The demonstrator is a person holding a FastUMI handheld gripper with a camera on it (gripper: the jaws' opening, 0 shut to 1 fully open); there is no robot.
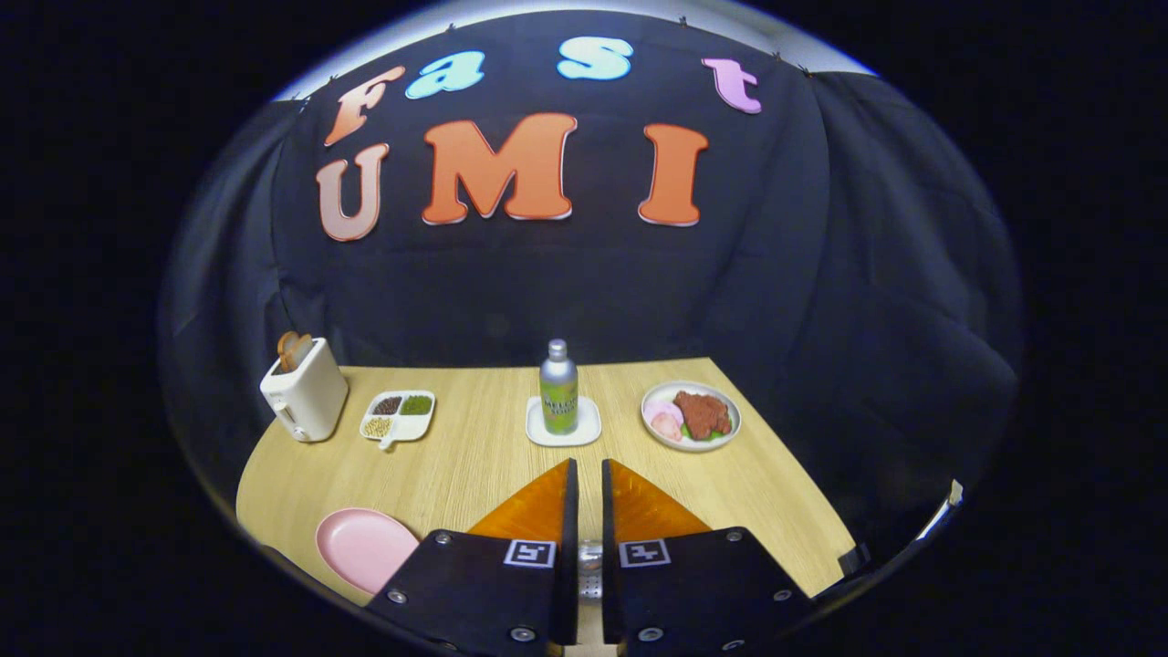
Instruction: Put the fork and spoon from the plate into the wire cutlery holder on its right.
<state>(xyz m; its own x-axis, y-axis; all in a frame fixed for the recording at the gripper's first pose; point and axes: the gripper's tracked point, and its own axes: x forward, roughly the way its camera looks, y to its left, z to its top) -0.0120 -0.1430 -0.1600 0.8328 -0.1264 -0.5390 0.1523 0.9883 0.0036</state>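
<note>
With its fingers drawn nearly together on nothing, only a thin slit between them, the gripper (589,474) hangs over the near table (474,465), so I judge no pickup has begun. A bare pink plate (363,546) lies just left of the fingers; I cannot make out fork, spoon or holder. Beyond the fingers stands a bottle (558,387) on a white dish (564,427), a food plate (691,416) to its right, a tray (398,416) and toaster (304,391) to its left. The next move calls for finding the cutlery and spreading the fingers.

Staged booth: black cloth wall (584,292), wooden table (474,465), toaster (304,391).
</note>
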